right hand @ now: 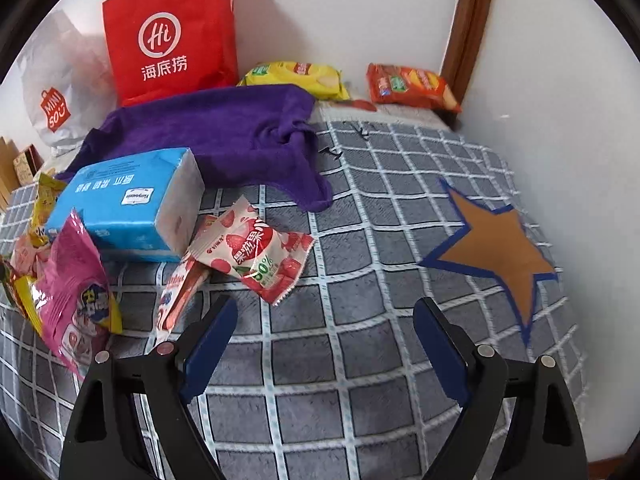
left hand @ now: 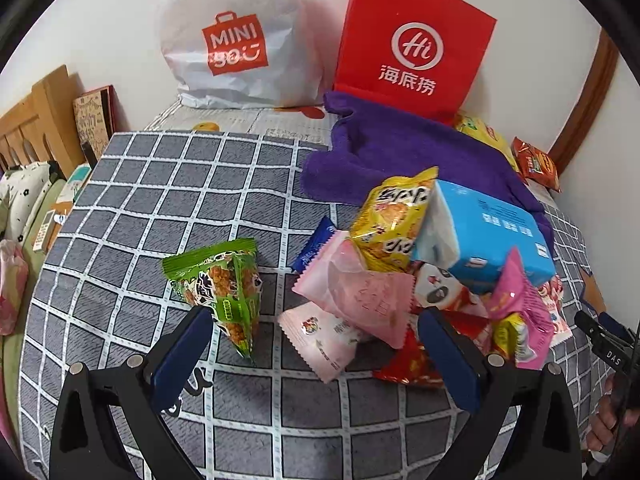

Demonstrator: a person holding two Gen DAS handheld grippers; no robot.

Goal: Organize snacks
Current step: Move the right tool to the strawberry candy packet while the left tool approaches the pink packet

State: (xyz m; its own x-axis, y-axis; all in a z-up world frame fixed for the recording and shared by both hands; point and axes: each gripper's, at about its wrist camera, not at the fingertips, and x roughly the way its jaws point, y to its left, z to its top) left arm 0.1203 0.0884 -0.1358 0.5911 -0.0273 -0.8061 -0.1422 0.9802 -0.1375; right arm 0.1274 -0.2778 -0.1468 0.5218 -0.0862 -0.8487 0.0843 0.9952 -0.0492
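Both my grippers hung open and empty: left gripper [left hand: 316, 344] over the pink packet [left hand: 320, 340], right gripper [right hand: 324, 336] above bare checked cloth [right hand: 360, 420]. Just beyond lay the strawberry packet [right hand: 256, 252], which I judged light, crinkly and slippery, best pinched at a crimped end. Free room lay right toward the star [right hand: 496, 252]; the purple towel [right hand: 224, 132] crowded the far side.

A purple towel [right hand: 224, 136] lies rumpled on the grey checked cover [right hand: 360, 380]. Behind the towel, against the wall, a red paper bag [right hand: 168, 36] stands upright, with a white shopping bag [left hand: 236, 40] beside it. A blue tissue pack [right hand: 128, 204] sits just in front of the towel. Farther from the towel, a brown star with a blue edge [right hand: 496, 252] marks the cover.
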